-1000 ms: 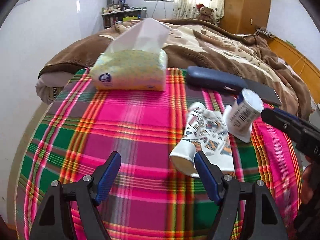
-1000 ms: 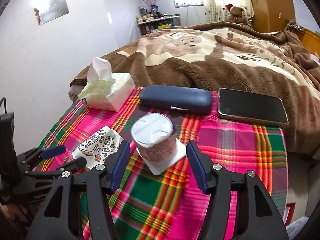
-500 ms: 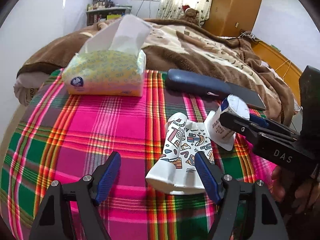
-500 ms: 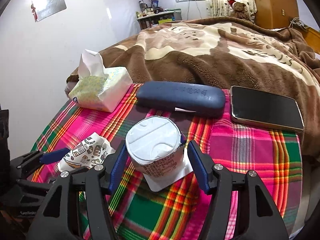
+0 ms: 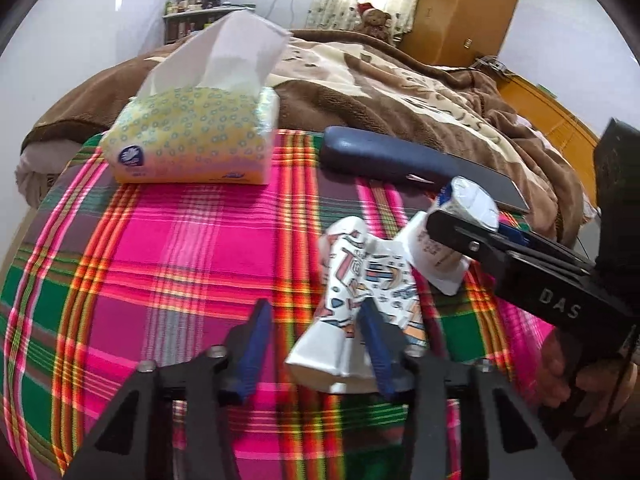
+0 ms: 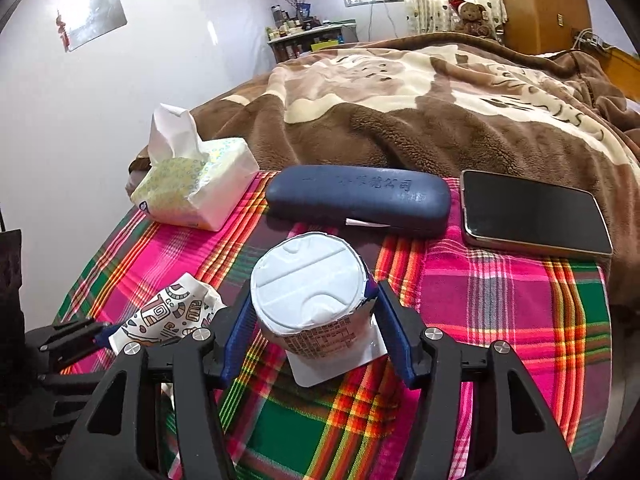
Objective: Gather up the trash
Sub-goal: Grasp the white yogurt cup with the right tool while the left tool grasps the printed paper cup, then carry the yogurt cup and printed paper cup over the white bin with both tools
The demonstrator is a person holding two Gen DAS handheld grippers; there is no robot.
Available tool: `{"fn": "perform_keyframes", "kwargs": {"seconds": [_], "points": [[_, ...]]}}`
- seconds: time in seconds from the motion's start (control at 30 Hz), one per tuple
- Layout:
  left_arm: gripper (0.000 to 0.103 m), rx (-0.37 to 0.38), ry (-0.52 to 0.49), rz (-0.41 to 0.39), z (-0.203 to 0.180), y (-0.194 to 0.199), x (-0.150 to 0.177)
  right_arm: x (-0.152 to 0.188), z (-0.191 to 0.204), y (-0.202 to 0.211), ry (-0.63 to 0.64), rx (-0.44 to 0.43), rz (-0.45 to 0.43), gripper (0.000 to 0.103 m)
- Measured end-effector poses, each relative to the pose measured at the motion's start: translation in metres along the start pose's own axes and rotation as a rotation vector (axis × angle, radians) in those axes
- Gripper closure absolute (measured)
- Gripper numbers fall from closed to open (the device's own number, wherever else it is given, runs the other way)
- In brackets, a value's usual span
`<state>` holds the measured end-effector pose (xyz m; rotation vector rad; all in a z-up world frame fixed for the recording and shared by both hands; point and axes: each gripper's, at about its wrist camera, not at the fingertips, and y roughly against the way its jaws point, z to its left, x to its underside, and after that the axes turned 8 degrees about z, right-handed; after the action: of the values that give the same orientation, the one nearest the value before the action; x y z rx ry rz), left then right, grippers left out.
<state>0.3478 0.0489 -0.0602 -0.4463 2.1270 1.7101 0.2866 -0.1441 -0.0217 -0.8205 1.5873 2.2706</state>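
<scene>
A big brown fuzzy blanket (image 6: 400, 112) covers the bed; in front lies a bright pink, green and orange checked cloth (image 5: 180, 272); on it sit a yellow tissue pack (image 5: 192, 148), a dark blue glasses case (image 6: 356, 200) and a black phone (image 6: 532, 212); the left gripper (image 5: 316, 344) is closing, its blue jaws narrow around a crushed white paper cup with drawings (image 5: 360, 300); the right gripper (image 6: 316, 332) is closing too, jaws wide, beside an upside-down white yogurt cup (image 6: 312, 292).
</scene>
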Motion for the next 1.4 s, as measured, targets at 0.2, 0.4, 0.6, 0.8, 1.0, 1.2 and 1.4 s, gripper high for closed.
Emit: {"fn": "perform_keyframes", "kwargs": {"seconds": [0.2,0.4,0.6,0.8,1.0,1.2,1.4], "points": [[0.083,-0.006,-0.022,-0.012,-0.01,0.007,0.003,0.004,-0.002,0.009,-0.01,0.013,-0.019,0.045],[0.083,-0.015,-0.031,-0.03,-0.015,0.017,0.011,0.011,-0.003,0.024,-0.02,0.009,-0.03,0.045],[0.083,-0.029,-0.051,-0.057,-0.027,0.035,0.019,0.02,-0.004,0.042,-0.05,0.005,-0.054,0.045],[0.083,-0.023,-0.06,-0.077,-0.038,0.055,0.032,0.033,-0.009,0.066,-0.066,0.012,-0.077,0.044],[0.083,-0.011,-0.096,-0.105,-0.059,0.079,0.048,0.047,-0.013,0.095,-0.087,0.013,-0.119,0.044],[0.083,0.019,-0.126,-0.128,-0.084,0.099,0.062,0.064,-0.023,0.127,-0.114,0.034,-0.159,0.044],[0.083,0.053,-0.18,-0.152,-0.117,0.119,0.079,0.088,-0.038,0.161,-0.149,0.063,-0.199,0.044]]}}
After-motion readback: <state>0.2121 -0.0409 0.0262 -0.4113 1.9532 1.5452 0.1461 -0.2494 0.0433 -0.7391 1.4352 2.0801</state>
